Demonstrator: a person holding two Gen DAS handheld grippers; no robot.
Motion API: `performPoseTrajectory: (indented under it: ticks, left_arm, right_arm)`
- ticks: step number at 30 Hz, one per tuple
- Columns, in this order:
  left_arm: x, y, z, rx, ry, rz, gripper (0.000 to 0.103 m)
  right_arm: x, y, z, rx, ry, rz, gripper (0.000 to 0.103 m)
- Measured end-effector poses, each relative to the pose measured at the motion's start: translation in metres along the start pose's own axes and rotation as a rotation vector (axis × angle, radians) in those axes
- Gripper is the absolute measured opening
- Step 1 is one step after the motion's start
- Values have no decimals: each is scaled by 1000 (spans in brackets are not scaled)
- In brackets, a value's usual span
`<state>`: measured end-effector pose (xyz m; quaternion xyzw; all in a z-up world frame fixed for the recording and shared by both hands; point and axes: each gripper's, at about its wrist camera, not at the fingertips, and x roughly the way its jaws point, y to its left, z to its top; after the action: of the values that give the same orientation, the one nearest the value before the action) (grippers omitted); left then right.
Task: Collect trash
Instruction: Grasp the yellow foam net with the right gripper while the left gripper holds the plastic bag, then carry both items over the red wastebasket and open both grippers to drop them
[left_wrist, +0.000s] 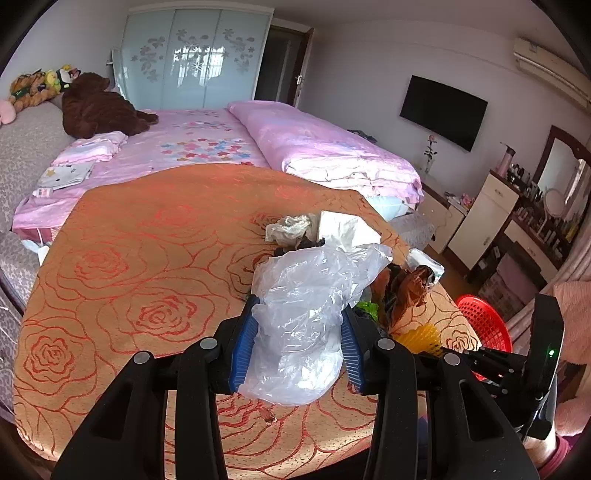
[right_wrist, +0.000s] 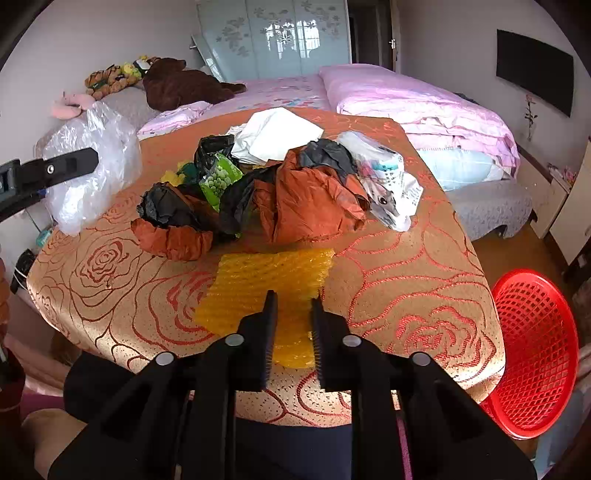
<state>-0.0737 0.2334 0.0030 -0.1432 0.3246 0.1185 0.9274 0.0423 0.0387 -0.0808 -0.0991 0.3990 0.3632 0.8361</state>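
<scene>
On the round counter (right_wrist: 406, 280) with its orange rose-patterned cloth, we see our right gripper (right_wrist: 293, 299) with its jaws closed on the near edge of a yellow bubble-wrap sheet (right_wrist: 266, 280) that lies flat on the cloth; beyond it sits a heap of trash, crumpled rust-brown paper (right_wrist: 306, 206), black plastic film (right_wrist: 321, 155), a green printed packet (right_wrist: 218, 181) and folded white paper (right_wrist: 277, 133); our left gripper (left_wrist: 299, 325) grips a crumpled clear plastic bag (left_wrist: 306, 306) between its blue pads (left_wrist: 243, 343), held up to the left of the heap; a red mesh plastic basket (right_wrist: 535, 354) stands just beside the counter's right edge, below its top; behind it all lies a bed (left_wrist: 207, 147) in pink covers.
</scene>
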Motion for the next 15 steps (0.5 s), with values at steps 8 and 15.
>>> performPoseTrajectory:
  ticks: [8,15]
  left_arm:
    - [-3,-8,0,15,-23,-12,40]
    - [-5,-23,1,42,-34,-36,40]
  right_arm:
    - [-26,-12,7,24,-68,-24,13]
    - [-51,-37,12,63,-116,-85,13]
